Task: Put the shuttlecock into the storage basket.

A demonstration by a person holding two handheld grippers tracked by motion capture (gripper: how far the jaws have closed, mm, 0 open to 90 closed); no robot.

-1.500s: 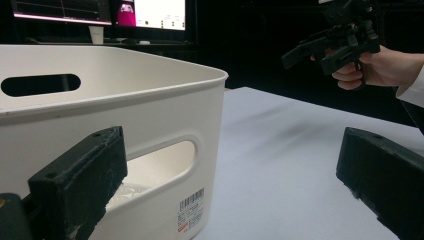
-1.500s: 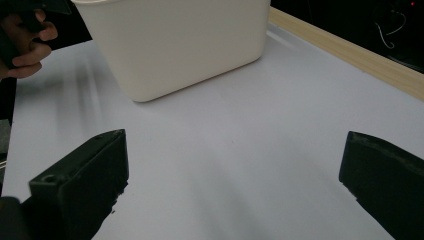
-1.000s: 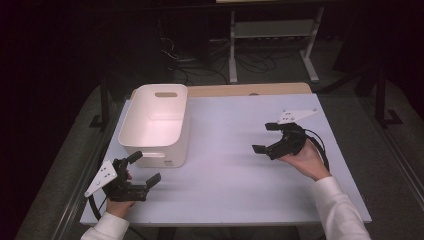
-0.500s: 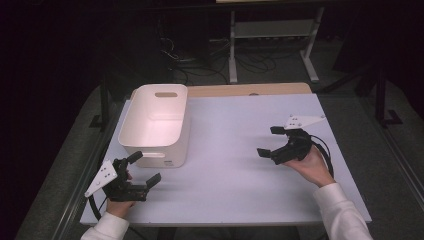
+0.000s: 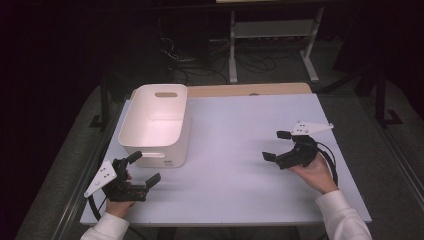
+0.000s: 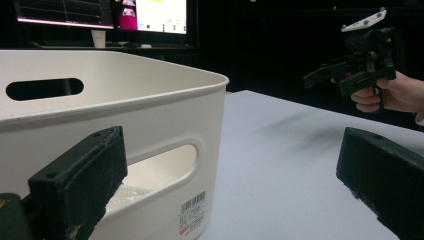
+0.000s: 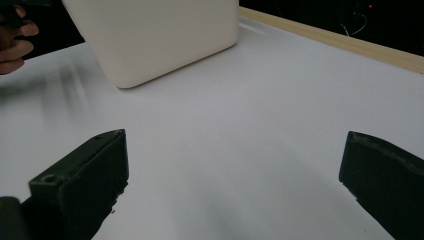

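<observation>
Bin (image 5: 155, 120), white plastic, rectangular, standing upright on left half of table (image 5: 240, 150), near its left edge. Open top, inside pale and bare as far as visible from high view. Slot handle cut in far short wall, another in near short wall. Barcode sticker low on near wall, seen in left gripper view (image 6: 192, 212). Corner of same bin at top of right gripper view (image 7: 150, 35).

Table: white top, wooden strip along far edge (image 5: 250, 90); bare white surface between bin and right side.

Monitors (image 6: 100, 12), 2, lit, at top of left gripper view beyond bin, detail too small to read.

Left gripper (image 5: 141, 169) at near-left corner of table, just beside near wall of bin, not touching it. Jaws spread wide, nothing between them; grey 3-cornered plate pointing toward left edge. In its own view, left jaw overlapping bin's near wall, right jaw over bare table.

Right gripper (image 5: 276, 145) on right half of table, well apart from bin, held just above surface, shadow beneath. Jaws parted, nothing held; plate on top, cable looping behind hand. Same gripper (image 6: 330, 75) far off in left gripper view, jaws aimed leftward.

Right hand (image 5: 312, 170) wrapped around gripper body, white sleeve behind. Left hand (image 5: 120, 202) mostly hidden under its gripper.
</observation>
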